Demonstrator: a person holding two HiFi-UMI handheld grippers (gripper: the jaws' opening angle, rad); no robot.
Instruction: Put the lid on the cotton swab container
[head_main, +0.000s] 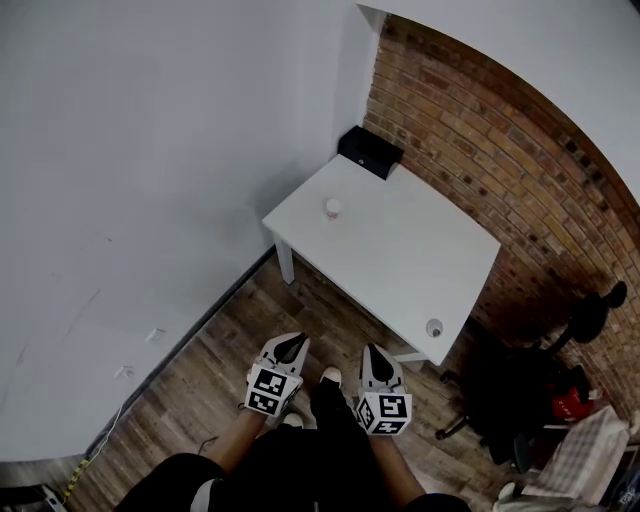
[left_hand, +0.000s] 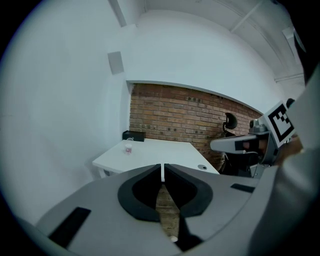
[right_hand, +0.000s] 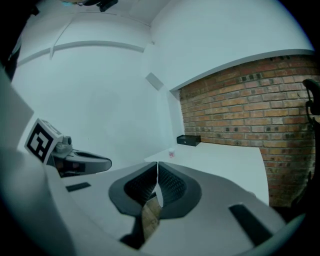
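Observation:
A small clear cotton swab container with a pink label stands near the far left edge of the white table. It also shows in the left gripper view and the right gripper view. A round lid lies flat by the table's near corner, and the lid shows small in the left gripper view. My left gripper and right gripper hang side by side over the wooden floor, short of the table. Both are shut with nothing between the jaws.
A black box sits at the table's back corner against the brick wall. A white wall runs along the left. A black office chair and clutter stand to the right of the table.

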